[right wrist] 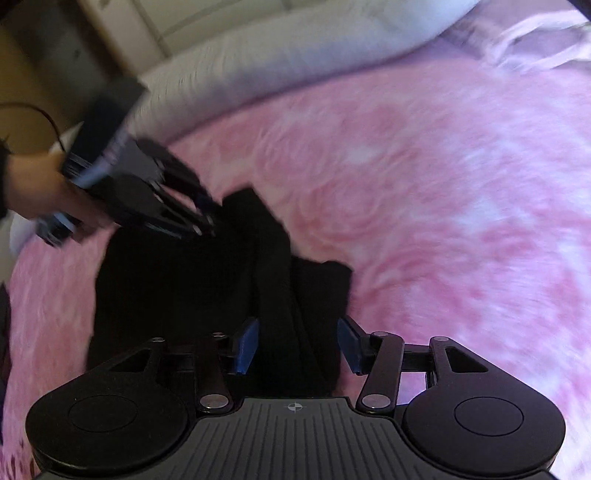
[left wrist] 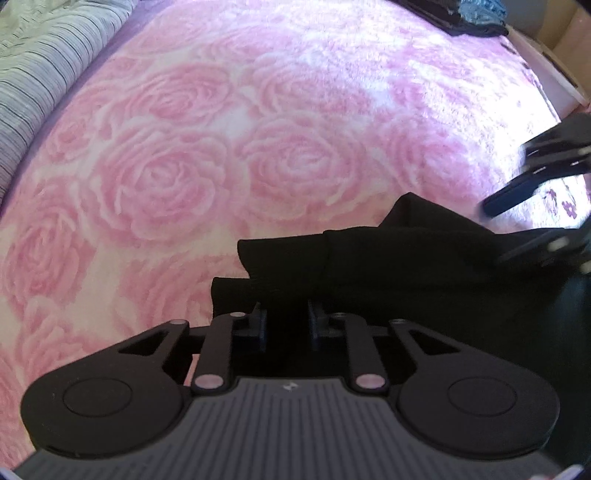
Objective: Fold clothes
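A black garment lies bunched on a pink rose-patterned blanket. My left gripper sits at its near edge, its fingers close together with black cloth between them. In the right wrist view the same garment lies below my right gripper, whose blue-padded fingers stand apart on either side of a fold. The left gripper shows there at the garment's far left edge. The right gripper shows blurred in the left wrist view, with its fingers spread.
A striped duvet lies along the blanket's left edge. Dark folded clothes sit at the far right corner. A pale pillow or duvet borders the blanket in the right wrist view. The bed's edge runs down the right.
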### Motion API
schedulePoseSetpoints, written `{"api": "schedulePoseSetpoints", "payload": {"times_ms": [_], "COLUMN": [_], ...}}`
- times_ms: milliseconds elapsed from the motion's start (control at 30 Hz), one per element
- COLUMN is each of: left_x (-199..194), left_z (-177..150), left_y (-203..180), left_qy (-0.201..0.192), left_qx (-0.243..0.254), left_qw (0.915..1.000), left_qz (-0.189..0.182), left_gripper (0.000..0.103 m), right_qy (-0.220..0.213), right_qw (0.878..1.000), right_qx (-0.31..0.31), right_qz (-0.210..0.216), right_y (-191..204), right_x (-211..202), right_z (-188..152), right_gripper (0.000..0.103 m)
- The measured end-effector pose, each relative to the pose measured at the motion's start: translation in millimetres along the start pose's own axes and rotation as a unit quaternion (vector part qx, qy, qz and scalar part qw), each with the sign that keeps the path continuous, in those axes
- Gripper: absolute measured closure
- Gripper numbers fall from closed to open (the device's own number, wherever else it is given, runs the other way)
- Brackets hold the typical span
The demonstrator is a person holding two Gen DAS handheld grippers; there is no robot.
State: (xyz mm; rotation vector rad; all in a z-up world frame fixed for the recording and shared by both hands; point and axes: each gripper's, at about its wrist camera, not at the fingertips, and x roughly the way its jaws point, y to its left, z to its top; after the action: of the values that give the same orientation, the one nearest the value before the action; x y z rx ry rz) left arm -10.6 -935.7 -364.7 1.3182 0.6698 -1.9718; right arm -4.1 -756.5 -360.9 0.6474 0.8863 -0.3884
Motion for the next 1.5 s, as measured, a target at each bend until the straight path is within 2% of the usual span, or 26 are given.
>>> {"api": "schedulePoseSetpoints", "payload": {"times_ms": [33,67,100,200,300,367,433,500,600,700,800,900,967,1067,1167,1267,1367,1500], "left_x": [-2.8,-6.5,-11.5,-36.8,-32.6,-13.7,12.0,20.3,7.7,-18.3,-49.6,-64.6,-51.5,-14.1,3.0,-9.6,-39.1,-70.0], "left_z": [-1.2,-1.9,-1.8,4.3,16.0,20.8,21.4,19.2,15.9,7.2,-4.2,-17.6,-27.7,-35.7,-33.3,-28.5,-39.1,-66.7], "left_y": [0.2,0.0,-0.7,-7.4,-11.4,-13.7,-11.8,-5.9,0.1,8.5,3.5,-16.8,-37.0,-61.5,-65.7,-60.2,-59.8,-63.7], "left_qy": [-0.006,-0.014,-0.024,-0.072,-0.084,-0.065,-0.031,-0.023,-0.033,-0.045,-0.069,-0.079,-0.058,-0.019,-0.023,-0.025,-0.035,-0.05], "left_qx": [-0.001,-0.001,0.0,0.014,0.026,0.033,0.024,0.004,-0.012,-0.025,-0.032,-0.034,-0.02,0.008,0.009,-0.012,-0.021,-0.053], "left_qw": [1.0,0.9999,0.9997,0.9973,0.9961,0.9973,0.9992,0.9997,0.9992,0.9981,0.9967,0.9963,0.9978,0.9997,0.9997,0.9995,0.9988,0.9969], "left_qz": [0.0,-0.001,0.001,0.001,-0.009,-0.007,0.001,0.003,0.02,0.035,0.029,-0.006,-0.023,-0.011,0.003,0.015,0.028,0.028], "left_gripper": [0.089,0.092,0.096,0.096,0.095,0.094,0.091,0.083,0.081,0.082,0.083,0.083,0.083,0.083,0.082,0.082,0.083,0.083], "right_qy": [0.016,0.027,0.035,0.004,-0.03,-0.028,-0.023,-0.018,-0.051,-0.074,-0.099,-0.125,-0.125,-0.099,-0.092,-0.106,-0.125,-0.129], "right_qw": [1.0,0.999,0.999,0.998,0.998,0.997,0.996,0.995,0.992,0.987,0.981,0.976,0.977,0.981,0.982,0.982,0.973,0.956], "right_qx": [-0.003,0.001,0.008,0.041,0.048,0.069,0.086,0.096,0.101,0.129,0.156,0.17,0.165,0.158,0.155,0.147,0.172,0.25], "right_qz": [0.01,0.019,0.027,0.047,0.021,0.006,-0.009,-0.025,-0.046,-0.061,-0.06,-0.054,-0.048,-0.057,-0.054,-0.055,-0.085,-0.083], "right_y": [-2.6,-5.4,-8.3,-15.8,-17.2,-25.8,-32.8,-36.6,-37.6,-37.6,-29.5,-12.8,-1.8,2.5,-13.0,-13.8,-7.8,1.2], "right_x": [11.7,18.6,23.4,-1.6,-29.6,-20.3,-10.9,-6.1,-33.8,-65.3,-98.1,-112.9,-105.4,-75.1,-56.7,-71.4,-97.8,-114.6], "right_z": [3.0,3.5,3.0,-1.6,-14.0,-23.3,-29.5,-30.9,-34.9,-48.5,-70.8,-87.8,-93.7,-100.9,-106.2,-99.8,-110.9,-133.7], "right_gripper": [0.06,0.08,0.088,0.094,0.094,0.093,0.086,0.068,0.063,0.063,0.063,0.063,0.063,0.063,0.063,0.063,0.063,0.063]}}
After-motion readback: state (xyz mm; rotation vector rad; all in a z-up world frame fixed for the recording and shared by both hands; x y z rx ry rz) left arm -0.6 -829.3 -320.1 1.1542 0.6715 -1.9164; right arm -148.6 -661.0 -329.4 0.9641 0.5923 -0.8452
